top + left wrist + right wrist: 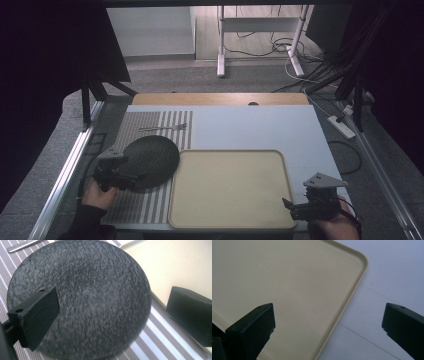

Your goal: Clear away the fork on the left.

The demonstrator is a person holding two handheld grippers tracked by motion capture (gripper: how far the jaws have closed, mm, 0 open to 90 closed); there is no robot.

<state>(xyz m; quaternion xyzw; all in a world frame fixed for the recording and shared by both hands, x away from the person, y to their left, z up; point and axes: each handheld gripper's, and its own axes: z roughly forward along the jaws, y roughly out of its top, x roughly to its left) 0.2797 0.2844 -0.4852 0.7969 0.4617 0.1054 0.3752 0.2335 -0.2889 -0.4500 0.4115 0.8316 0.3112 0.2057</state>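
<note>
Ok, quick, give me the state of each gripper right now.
Left gripper: open, jaws wide apart over the black plate, not clamped on it.
Right gripper: open, holding nothing, above the beige tray corner.

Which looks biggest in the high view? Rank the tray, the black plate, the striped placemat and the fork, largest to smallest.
1. Beige tray.
2. Striped placemat: unsure, since the black plate and tray cover part of it; it might rival the tray.
3. Black plate, round, by the left gripper.
4. Fork, far the smallest.

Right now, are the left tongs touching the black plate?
Cannot tell. In the left gripper view the open left tongs straddle the black plate, one jaw over it, but no view plainly shows contact or a gap.
</note>
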